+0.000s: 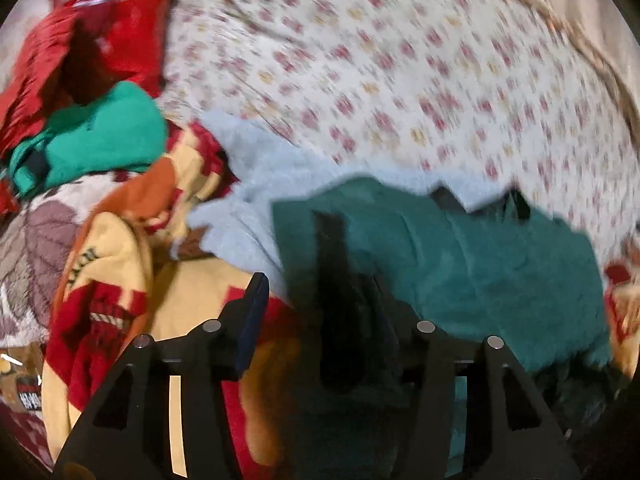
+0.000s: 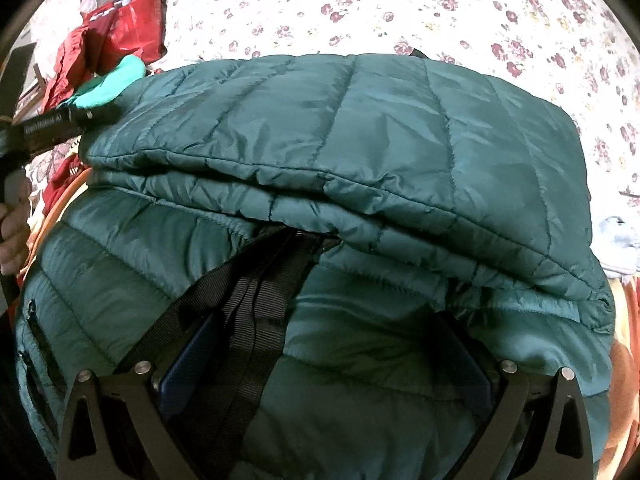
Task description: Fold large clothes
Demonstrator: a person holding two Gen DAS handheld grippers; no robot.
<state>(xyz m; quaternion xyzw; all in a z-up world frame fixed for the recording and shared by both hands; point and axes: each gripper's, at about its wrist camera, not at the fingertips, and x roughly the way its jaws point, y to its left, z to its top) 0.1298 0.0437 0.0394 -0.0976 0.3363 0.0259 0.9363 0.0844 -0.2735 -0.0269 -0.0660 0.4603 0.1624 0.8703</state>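
Note:
A dark teal quilted puffer jacket (image 2: 360,132) lies folded in layers on the flowered bedsheet (image 2: 400,4). It also shows blurred in the left wrist view (image 1: 480,264). My right gripper (image 2: 320,360) sits wide open, its fingers pushed under the jacket's folded layers beside a black webbing strap (image 2: 256,312). My left gripper (image 1: 320,304) is open; its left finger (image 1: 252,316) is bare, its right finger is hidden in dark jacket fabric. The left gripper's body shows at the far left of the right wrist view (image 2: 48,128), held by a hand (image 2: 14,232).
A light blue fleece (image 1: 256,184) lies under the jacket. A yellow, red and orange blanket (image 1: 132,272), a bright green garment (image 1: 100,136) and red clothes (image 1: 60,48) are piled at the left. The flowered sheet (image 1: 400,72) stretches beyond.

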